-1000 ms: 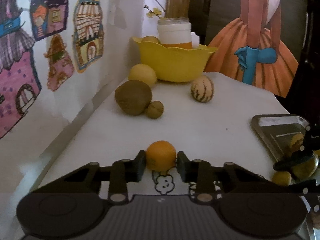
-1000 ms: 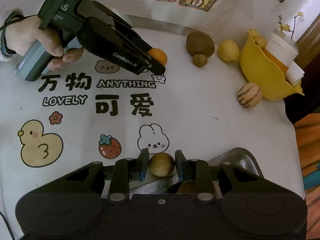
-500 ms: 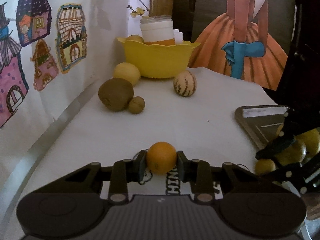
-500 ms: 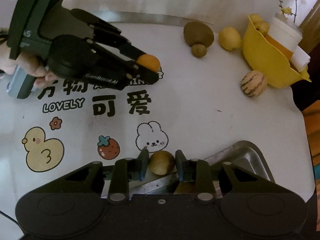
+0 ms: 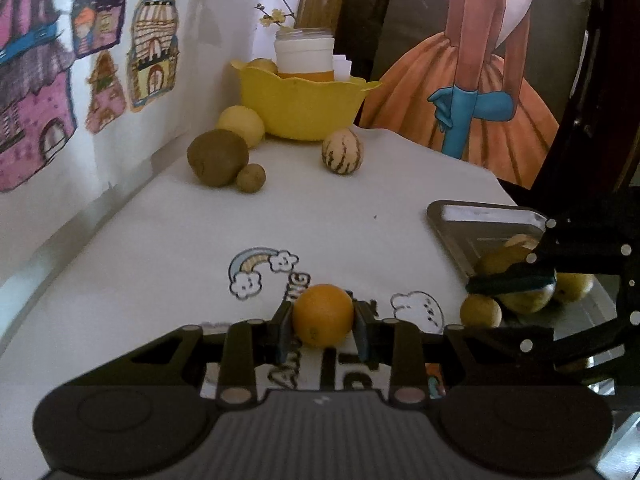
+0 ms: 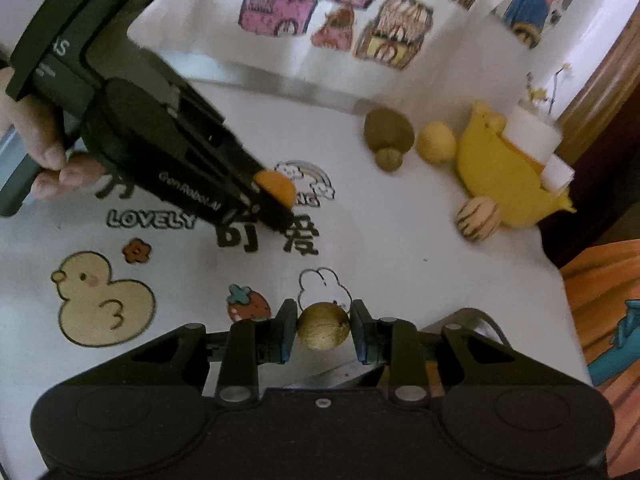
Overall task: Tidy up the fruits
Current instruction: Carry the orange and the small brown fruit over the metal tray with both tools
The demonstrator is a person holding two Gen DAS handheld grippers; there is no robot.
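My left gripper (image 5: 323, 322) is shut on an orange (image 5: 322, 312) just above the printed white tablecloth (image 5: 320, 216). The right wrist view shows the same orange (image 6: 276, 186) at the tip of that gripper, held in a person's hand (image 6: 44, 148). My right gripper (image 6: 322, 328) is shut on a small round yellow-brown fruit (image 6: 322, 326) above the rabbit drawing, at the near-left edge of a metal tray (image 6: 476, 316). In the left wrist view this fruit (image 5: 480, 311) hangs beside the tray (image 5: 472, 220), which holds several yellowish fruits.
At the far end stands a yellow bowl (image 5: 304, 108) with a white jar in it. In front of it lie a lemon (image 5: 241, 125), a large kiwi (image 5: 217, 157), a small brown fruit (image 5: 250, 177) and a striped melon (image 5: 342, 152). A wall with house drawings runs along the left.
My left gripper has carried the orange across the cloth toward the tray side, past the rainbow print. My right gripper has tipped upward with its fruit, so more wall shows.
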